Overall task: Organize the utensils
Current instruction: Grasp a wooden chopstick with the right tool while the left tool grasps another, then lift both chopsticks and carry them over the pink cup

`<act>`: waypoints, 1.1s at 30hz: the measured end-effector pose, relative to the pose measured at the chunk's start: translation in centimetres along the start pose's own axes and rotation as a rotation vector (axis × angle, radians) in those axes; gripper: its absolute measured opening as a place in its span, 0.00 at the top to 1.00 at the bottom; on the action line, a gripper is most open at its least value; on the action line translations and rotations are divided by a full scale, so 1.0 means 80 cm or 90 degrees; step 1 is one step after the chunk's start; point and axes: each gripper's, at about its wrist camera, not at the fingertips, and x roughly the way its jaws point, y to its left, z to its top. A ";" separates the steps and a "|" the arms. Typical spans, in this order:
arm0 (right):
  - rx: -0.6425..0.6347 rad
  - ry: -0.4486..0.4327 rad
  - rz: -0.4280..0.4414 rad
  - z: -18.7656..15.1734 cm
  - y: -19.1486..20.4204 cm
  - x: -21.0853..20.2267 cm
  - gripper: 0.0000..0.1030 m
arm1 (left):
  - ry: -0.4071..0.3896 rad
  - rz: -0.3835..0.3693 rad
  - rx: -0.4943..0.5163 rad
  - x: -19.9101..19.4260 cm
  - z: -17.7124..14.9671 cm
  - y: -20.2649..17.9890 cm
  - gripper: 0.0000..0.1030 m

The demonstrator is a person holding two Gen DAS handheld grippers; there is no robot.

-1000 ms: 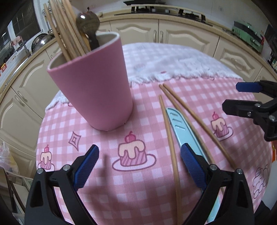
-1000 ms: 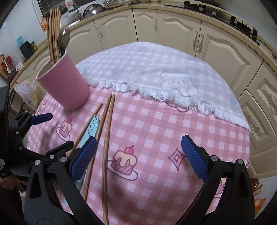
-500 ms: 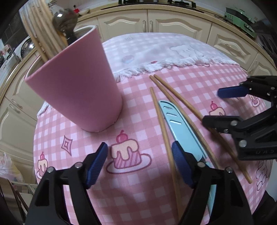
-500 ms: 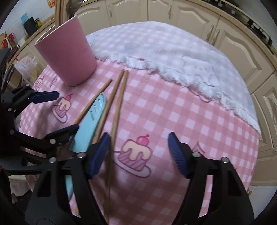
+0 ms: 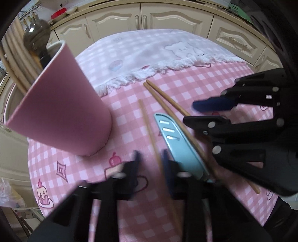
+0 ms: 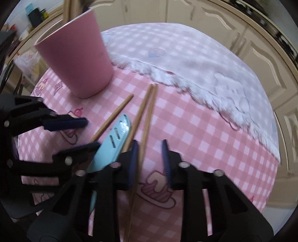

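Change: both grippers have dropped lower and closer to the utensils since half a second ago; both sets of jaws have narrowed from wide to a small gap.
Left gripper point(image 5: 150, 158): jaws narrow but not closed, straddling the single chopstick point(image 5: 149, 130); contact with the stick not clear because of blur; right pad just beside the knife sheath edge.
Right gripper point(image 6: 150, 158): jaws narrow with a gap, left pad just beside the right stick of the chopstick pair point(image 6: 147, 115); nothing clamped as far as visible.
Knife: light-blue sheathed knife point(image 5: 178, 145) lies flat between the single chopstick and the pair, slotted tip toward the cup; also seen from the right wrist point(image 6: 113, 143).
Single chopstick: flat on the cloth, left of the knife, tip pointing at the cup side point(image 6: 113, 115).
Chopstick pair: two sticks touching side by side point(image 5: 163, 104), right of the knife, far ends near the fringe.
Cup: pink cup point(image 5: 61, 109) upright at back left, holds several wooden chopsticks point(image 5: 13, 61) and a metal spoon point(image 5: 36, 36).
Surface: pink checked tablecloth point(image 6: 195, 134) with cake prints; white fringed cloth point(image 6: 186, 61) over the far half.
Background: cream cabinets point(image 5: 167, 16).
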 end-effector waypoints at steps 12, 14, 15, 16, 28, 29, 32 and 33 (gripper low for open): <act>0.085 -0.099 0.105 -0.015 -0.041 -0.042 0.94 | -0.089 0.008 -0.090 -0.040 -0.025 0.022 0.96; 0.096 -0.134 0.120 -0.015 -0.049 -0.057 0.94 | -0.117 0.003 -0.101 -0.055 -0.028 0.024 0.96; 0.099 -0.146 0.124 -0.015 -0.051 -0.062 0.94 | -0.135 0.001 -0.109 -0.063 -0.029 0.025 0.96; 0.104 -0.162 0.131 -0.015 -0.054 -0.068 0.94 | -0.157 -0.003 -0.115 -0.073 -0.031 0.026 0.96; 0.111 -0.281 0.172 -0.005 -0.065 -0.119 0.95 | -0.367 0.004 -0.181 -0.169 -0.042 0.050 0.96; 0.111 -0.289 0.174 -0.004 -0.065 -0.122 0.95 | -0.381 0.006 -0.187 -0.173 -0.039 0.051 0.96; 0.103 -0.310 0.178 -0.003 -0.061 -0.133 0.95 | -0.419 0.013 -0.208 -0.188 -0.039 0.060 0.96; 0.100 -0.317 0.179 -0.001 -0.060 -0.137 0.95 | -0.434 0.015 -0.215 -0.194 -0.040 0.062 0.96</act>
